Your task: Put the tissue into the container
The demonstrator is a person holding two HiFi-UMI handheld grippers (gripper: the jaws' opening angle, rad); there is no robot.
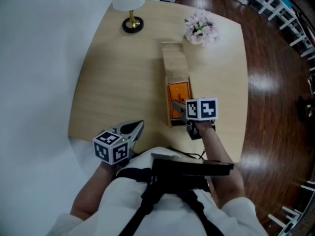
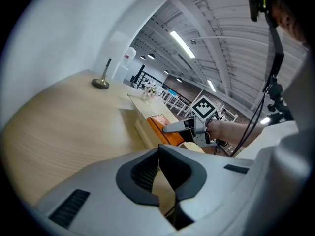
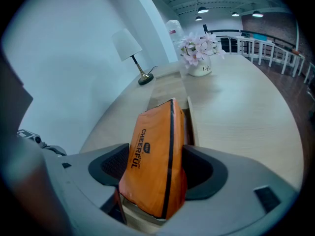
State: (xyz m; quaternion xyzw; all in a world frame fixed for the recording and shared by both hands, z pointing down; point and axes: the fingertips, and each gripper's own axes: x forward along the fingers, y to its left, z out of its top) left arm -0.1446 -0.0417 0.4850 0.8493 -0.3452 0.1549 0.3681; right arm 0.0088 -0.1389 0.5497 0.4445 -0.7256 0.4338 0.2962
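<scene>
A: State of the right tool (image 3: 156,167)?
B: Pinching the orange tissue pack (image 3: 155,132), one pad against each broad face. Pack standing on edge, lower end down between the jaws.

A: Where against the box?
B: At the near, open end of the long wooden box (image 1: 174,68), right at the tool's tip. From overhead, orange showing between the box walls. Rest of the box covered by a wooden top, running straight away from the tool.

A: And the left tool (image 2: 160,154)?
B: Pressed together at the tips, nothing between. Low by the near edge of the tabletop (image 1: 118,82), well left of the right tool, apart from the box.

A: Beyond the box?
B: Flowers (image 1: 201,27) ahead and slightly right of the right tool. Lamp (image 1: 132,23) ahead-left.
</scene>
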